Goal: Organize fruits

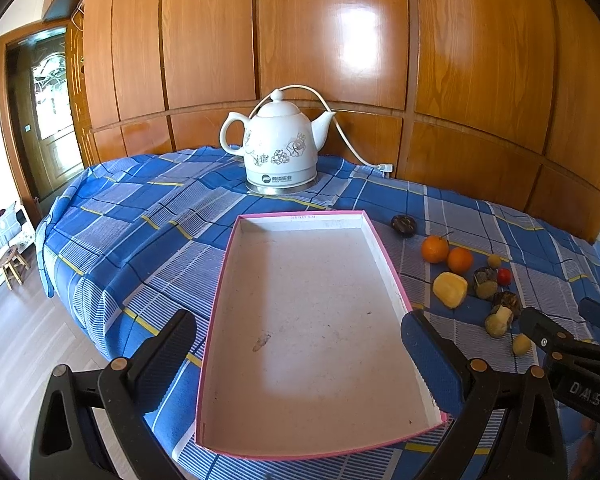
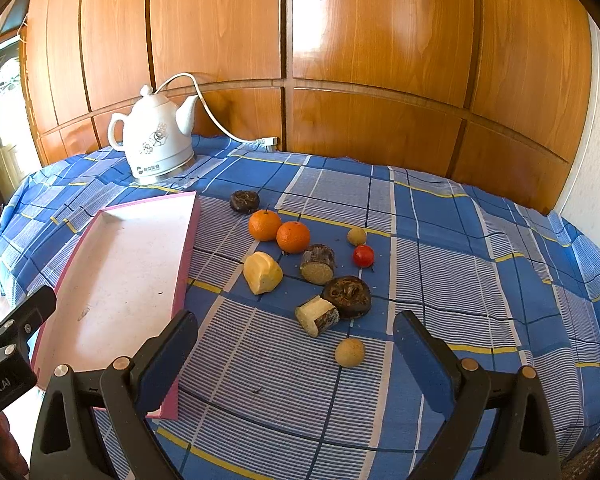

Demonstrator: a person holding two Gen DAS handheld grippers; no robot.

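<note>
Fruit lies loose on the blue checked cloth [image 2: 440,216], in a cluster just beside the right long side of the pink-rimmed tray [image 2: 186,240]. Two oranges [image 2: 293,237] touch each other near the tray's far right corner, with a dark round fruit [image 2: 244,201] just behind them. Nearer you: a yellow peeled piece [image 2: 262,273], a cut brown chunk [image 2: 318,264], a small red fruit [image 2: 363,255], a small tan ball [image 2: 356,236], a dark hollowed fruit [image 2: 347,296] touching a pale cut wedge [image 2: 317,316], and a second tan ball [image 2: 350,353] nearest your right gripper [image 2: 296,356].

Your right gripper hovers over the cloth, fingers wide apart, nothing between them; the near tan ball sits ahead of the gap.

Your left gripper [image 1: 300,352] hangs over the tray's near end, fingers also spread wide and holding nothing. Inside, only small specks and a smudge show on the tray floor.

Beyond the tray's far end stands a white kettle [image 1: 278,148] on its metal base; its cord [image 1: 348,136] runs to the cloth's back edge against the wood panelling [image 1: 340,40].
</note>
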